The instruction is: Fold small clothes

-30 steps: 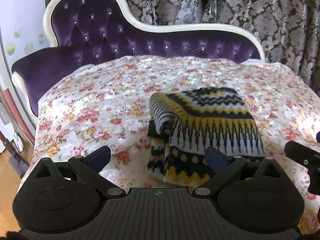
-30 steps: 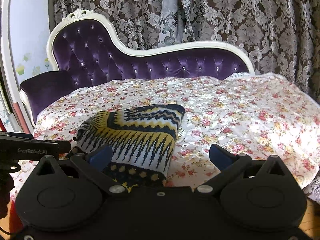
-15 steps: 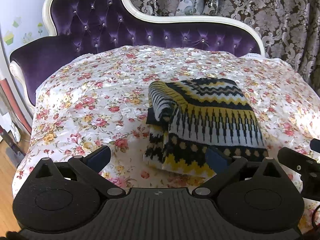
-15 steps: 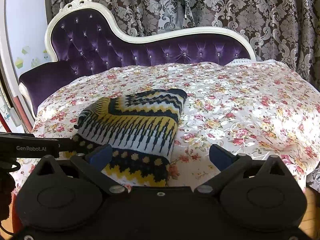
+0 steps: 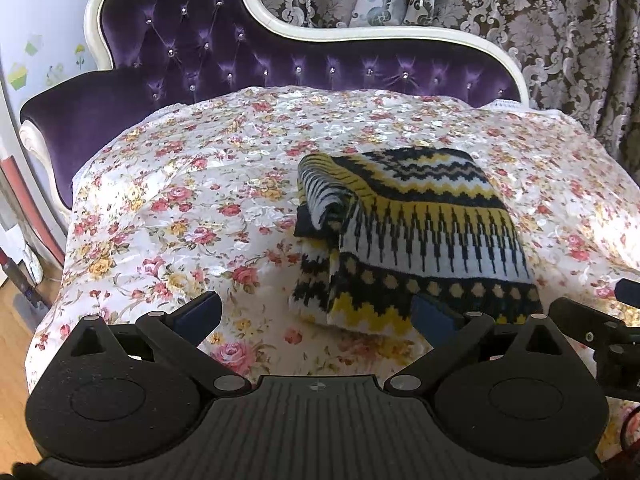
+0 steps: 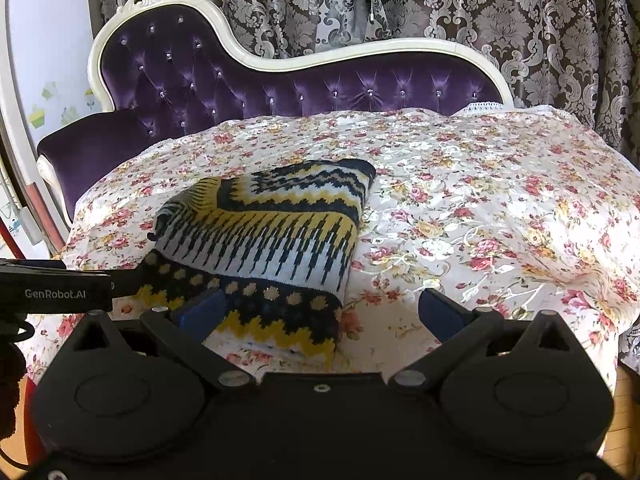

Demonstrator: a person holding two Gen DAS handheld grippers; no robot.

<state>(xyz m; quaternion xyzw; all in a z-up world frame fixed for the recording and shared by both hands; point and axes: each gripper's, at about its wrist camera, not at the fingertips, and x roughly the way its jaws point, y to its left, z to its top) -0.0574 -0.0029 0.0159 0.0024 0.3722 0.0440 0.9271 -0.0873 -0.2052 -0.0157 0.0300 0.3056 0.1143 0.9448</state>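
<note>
A folded knit garment (image 5: 416, 232) with yellow, white and dark zigzag bands lies on the floral cover (image 5: 192, 216) of a purple chaise. A sleeve fold sticks out at its left side. My left gripper (image 5: 316, 312) is open and empty, just in front of the garment's near left corner, its right finger over the hem. In the right wrist view the garment (image 6: 272, 240) lies left of centre. My right gripper (image 6: 320, 308) is open and empty at the garment's near right corner, its left finger over the hem.
The chaise's tufted purple back with white frame (image 5: 304, 32) rises behind the cover. Patterned curtains (image 6: 480, 4) hang behind it. Wooden floor (image 5: 12, 344) shows at the left. The other gripper's body shows in the left wrist view (image 5: 600, 328) and in the right wrist view (image 6: 56, 288).
Both grippers have moved forward and down toward the garment's near edge, so it sits closer and lower in both views. Both have stayed open.
</note>
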